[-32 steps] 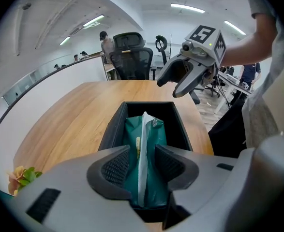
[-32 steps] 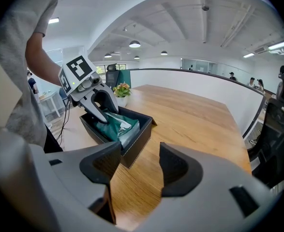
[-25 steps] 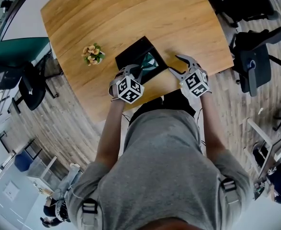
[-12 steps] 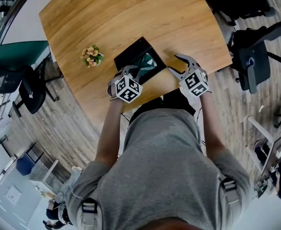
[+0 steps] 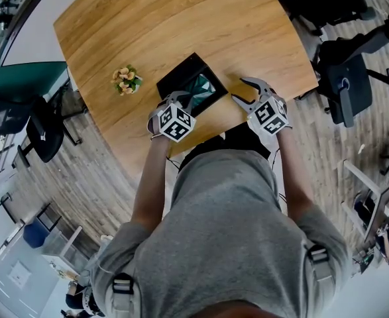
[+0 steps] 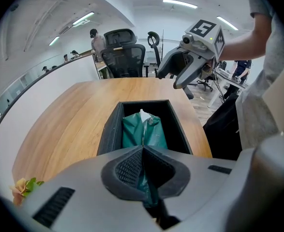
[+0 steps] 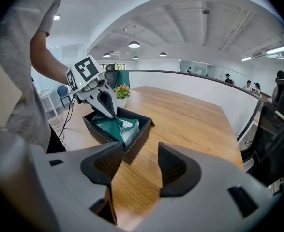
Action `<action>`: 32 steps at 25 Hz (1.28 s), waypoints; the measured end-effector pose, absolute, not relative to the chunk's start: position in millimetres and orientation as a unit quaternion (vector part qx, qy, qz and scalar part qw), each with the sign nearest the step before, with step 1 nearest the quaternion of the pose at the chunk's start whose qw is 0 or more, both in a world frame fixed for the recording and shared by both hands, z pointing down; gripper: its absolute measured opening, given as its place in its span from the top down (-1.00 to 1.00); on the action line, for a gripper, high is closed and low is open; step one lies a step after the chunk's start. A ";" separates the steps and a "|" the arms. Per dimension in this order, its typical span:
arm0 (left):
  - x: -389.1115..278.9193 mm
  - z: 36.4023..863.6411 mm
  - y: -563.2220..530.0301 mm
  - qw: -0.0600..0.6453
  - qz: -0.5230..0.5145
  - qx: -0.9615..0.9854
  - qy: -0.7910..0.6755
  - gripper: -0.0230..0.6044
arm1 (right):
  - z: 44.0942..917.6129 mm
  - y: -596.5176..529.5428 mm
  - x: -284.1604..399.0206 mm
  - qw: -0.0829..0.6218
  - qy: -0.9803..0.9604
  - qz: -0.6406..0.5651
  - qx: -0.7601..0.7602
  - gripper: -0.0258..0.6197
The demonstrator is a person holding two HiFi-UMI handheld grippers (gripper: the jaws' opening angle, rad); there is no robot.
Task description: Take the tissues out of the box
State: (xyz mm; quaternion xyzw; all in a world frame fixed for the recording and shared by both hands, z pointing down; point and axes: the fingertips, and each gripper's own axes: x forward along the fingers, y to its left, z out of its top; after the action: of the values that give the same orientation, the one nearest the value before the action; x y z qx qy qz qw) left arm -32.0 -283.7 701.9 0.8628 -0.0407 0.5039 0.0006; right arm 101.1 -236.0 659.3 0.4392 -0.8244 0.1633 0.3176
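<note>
Left tongs are pressed together on a fold of the green tissue pack, pinching it at the near end of the black box in which the pack lies. Right tongs hover spread and empty over the wooden table, just right of the box. Off to the left of the box, a small bunch of flowers stands on the table, apart from it.
</note>
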 end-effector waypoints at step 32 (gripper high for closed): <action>-40.2 605.8 -255.5 -0.087 0.478 0.873 -0.054 0.86 | 619.8 -196.4 81.5 0.297 -0.824 0.123 0.467 0.18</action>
State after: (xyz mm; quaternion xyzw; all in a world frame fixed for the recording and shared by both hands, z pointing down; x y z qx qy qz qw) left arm -40.2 -255.5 605.8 0.8725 -0.0537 0.4777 -0.0870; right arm 81.5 -196.4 619.8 0.4672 -0.8236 0.1227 0.2972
